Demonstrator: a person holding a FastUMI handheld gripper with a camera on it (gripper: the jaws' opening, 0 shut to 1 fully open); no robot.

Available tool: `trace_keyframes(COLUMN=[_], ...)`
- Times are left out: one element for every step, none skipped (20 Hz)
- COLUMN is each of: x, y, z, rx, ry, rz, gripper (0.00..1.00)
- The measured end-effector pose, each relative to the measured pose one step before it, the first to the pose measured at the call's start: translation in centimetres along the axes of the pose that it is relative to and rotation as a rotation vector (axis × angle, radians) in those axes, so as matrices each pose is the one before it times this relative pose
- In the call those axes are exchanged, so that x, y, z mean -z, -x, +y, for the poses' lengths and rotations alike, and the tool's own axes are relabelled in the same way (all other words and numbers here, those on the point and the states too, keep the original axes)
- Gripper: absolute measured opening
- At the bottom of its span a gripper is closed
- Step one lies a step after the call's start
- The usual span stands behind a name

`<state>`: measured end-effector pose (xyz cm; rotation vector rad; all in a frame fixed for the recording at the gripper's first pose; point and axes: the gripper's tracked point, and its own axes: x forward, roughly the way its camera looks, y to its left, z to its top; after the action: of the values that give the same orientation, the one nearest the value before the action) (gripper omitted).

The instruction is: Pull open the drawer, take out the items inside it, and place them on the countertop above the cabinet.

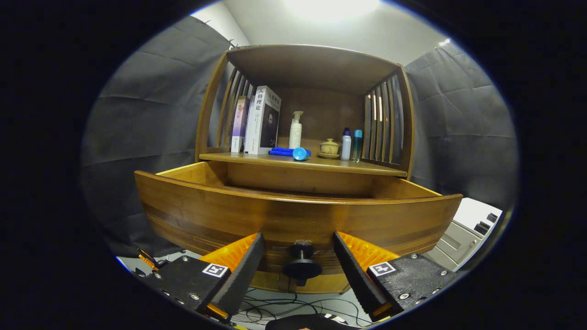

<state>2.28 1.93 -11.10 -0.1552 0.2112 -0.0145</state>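
Note:
The wooden drawer [293,215] stands pulled out from under the cabinet's countertop [302,163]; its curved front rises just ahead of me and hides whatever lies inside. Its dark round knob [301,265] sits in the gap between my fingers. My gripper [298,243] is open, with a finger on each side of the knob and neither one touching it. On the countertop rest a blue cloth [282,151] and a blue cylinder lying on its side [301,154].
The shelf also holds upright books [262,120], a white pump bottle [296,130], a small lidded ceramic pot [329,147] and two slim bottles [351,145]. Slatted side walls and a roof close it in. Cables [284,305] lie on the floor below; grey equipment [463,238] stands lower right.

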Motion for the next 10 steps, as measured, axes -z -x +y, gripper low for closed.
trace_keyframes(x=[-0.11, -0.283, -0.072, -0.544, -0.515, 0.368, -0.27, 0.124, -0.206, -0.047], y=[-0.62, -0.642, -0.636, -0.615, -0.541, -0.714, -0.209, -0.453, -0.613, -0.539], z=[0.089, 0.033, -0.002, 0.033, -0.003, 0.057, 0.005, 0.053, 0.028, 0.012], rx=[0.00047, 0.00122, 0.00011, 0.00021, -0.00097, -0.00061, -0.00071, 0.0012, 0.0012, 0.00091], ry=[-0.00252, -0.00735, -0.00733, -0.00538, -0.00337, -0.01174, -0.00907, -0.00454, 0.00033, 0.00061], rz=[0.00333, -0.00141, 0.0101, -0.0036, -0.01214, 0.0304, -0.0084, 0.00764, 0.00043, 0.00192], gripper=[0.96, 0.96, 0.96, 0.96, 0.97, 0.97, 0.97, 0.97, 0.97, 0.96])
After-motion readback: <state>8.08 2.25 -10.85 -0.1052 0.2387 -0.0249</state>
